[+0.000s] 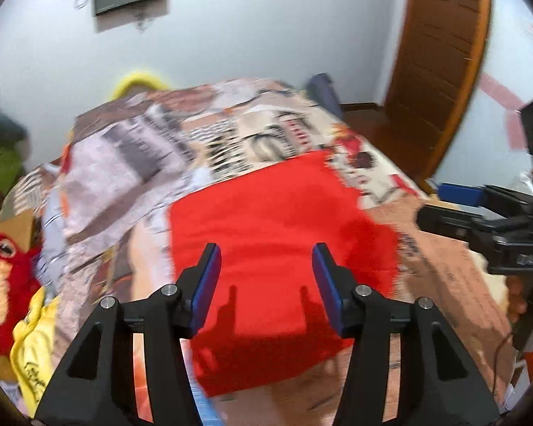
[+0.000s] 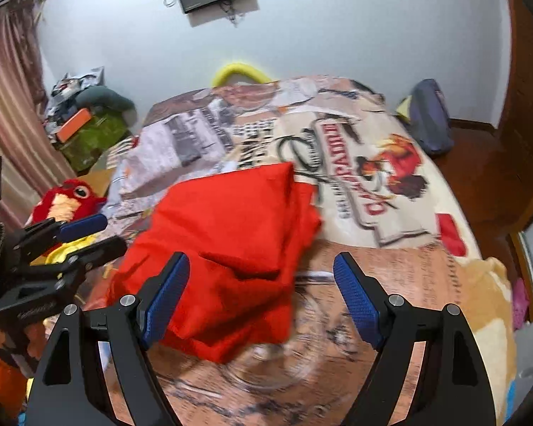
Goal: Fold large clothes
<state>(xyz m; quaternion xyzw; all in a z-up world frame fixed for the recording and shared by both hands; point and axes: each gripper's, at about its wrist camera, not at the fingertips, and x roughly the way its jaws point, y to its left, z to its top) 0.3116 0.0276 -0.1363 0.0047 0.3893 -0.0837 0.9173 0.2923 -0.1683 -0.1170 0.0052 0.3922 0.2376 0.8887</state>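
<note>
Far left, a red plush toy [image 2: 67,198] sits beside the bed; not involved. Left gripper [image 1: 266,266] hovers above the red garment [image 2: 227,248], fingers apart, nothing held. Garment lies folded in layers on the printed blanket [image 2: 391,184], centre-near, loose flap on top. Right gripper [image 2: 263,280] is over the garment's right edge, fingers spread wide, empty. Judgement: fold looks largely done; to tidy, pinch all layers at the edge, lift evenly, keep corners aligned.

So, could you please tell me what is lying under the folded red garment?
The red garment rests on the printed blanket covering the bed; the blanket's pattern beneath it is hidden, as is anything between its folded layers.
</note>
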